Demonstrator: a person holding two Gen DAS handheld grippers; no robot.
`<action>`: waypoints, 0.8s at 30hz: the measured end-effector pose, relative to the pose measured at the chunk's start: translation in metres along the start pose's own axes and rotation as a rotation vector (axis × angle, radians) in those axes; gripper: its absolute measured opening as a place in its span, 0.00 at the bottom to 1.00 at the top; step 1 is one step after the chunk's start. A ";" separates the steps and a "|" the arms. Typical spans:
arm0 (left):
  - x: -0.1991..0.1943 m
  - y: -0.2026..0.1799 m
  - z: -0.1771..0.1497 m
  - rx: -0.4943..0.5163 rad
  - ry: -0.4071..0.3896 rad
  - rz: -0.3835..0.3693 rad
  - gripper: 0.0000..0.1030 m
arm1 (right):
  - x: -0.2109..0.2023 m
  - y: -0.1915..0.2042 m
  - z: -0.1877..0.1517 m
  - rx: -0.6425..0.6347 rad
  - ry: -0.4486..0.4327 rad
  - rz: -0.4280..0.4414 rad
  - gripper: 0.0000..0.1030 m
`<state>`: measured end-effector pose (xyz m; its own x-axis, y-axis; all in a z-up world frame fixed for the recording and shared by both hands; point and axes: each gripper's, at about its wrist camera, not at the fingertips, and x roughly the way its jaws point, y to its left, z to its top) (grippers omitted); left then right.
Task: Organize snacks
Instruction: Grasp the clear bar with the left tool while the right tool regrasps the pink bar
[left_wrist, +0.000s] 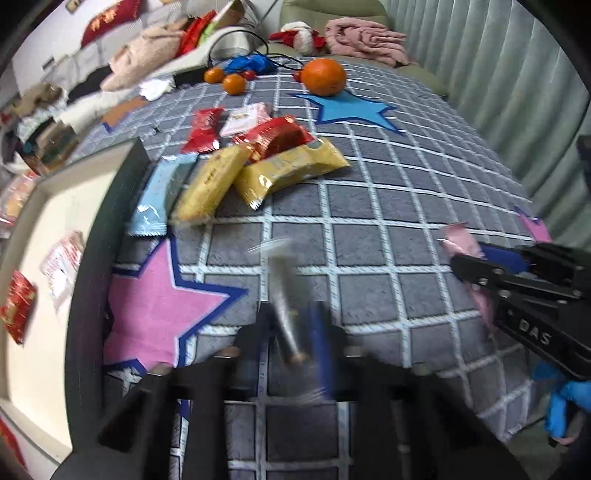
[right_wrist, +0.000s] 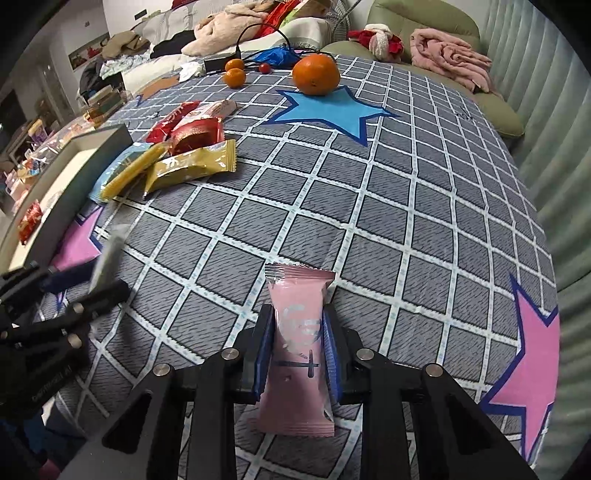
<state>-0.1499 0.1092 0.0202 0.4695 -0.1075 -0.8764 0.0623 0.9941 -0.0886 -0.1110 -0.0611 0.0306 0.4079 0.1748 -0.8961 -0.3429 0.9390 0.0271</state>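
Right claw (right_wrist: 298, 345) clamped on pink packet (right_wrist: 297, 354), long axis pointing forward; left claw (left_wrist: 291, 332) gripping blurred silver packet (left_wrist: 282, 295), nearer tray (left_wrist: 92, 206) at left.

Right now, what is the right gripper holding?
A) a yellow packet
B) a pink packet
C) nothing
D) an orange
B: in the right wrist view the right gripper has its blue-padded fingers closed on the sides of the pink packet, above the checked cloth.

open cloth (right_wrist: 369, 206) ahead, snack pile (right_wrist: 177, 155) left
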 end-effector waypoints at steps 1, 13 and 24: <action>-0.003 0.004 -0.001 -0.017 0.002 -0.033 0.20 | -0.001 -0.002 -0.001 0.018 0.000 0.029 0.26; -0.035 0.009 -0.005 0.001 -0.052 -0.088 0.20 | -0.028 0.004 0.000 0.069 -0.031 0.109 0.26; -0.005 0.020 -0.004 -0.018 0.034 -0.025 0.31 | -0.004 0.011 -0.005 0.018 0.059 0.018 0.81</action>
<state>-0.1544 0.1299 0.0213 0.4379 -0.1325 -0.8892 0.0581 0.9912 -0.1191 -0.1210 -0.0528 0.0326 0.3509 0.1744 -0.9200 -0.3340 0.9412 0.0510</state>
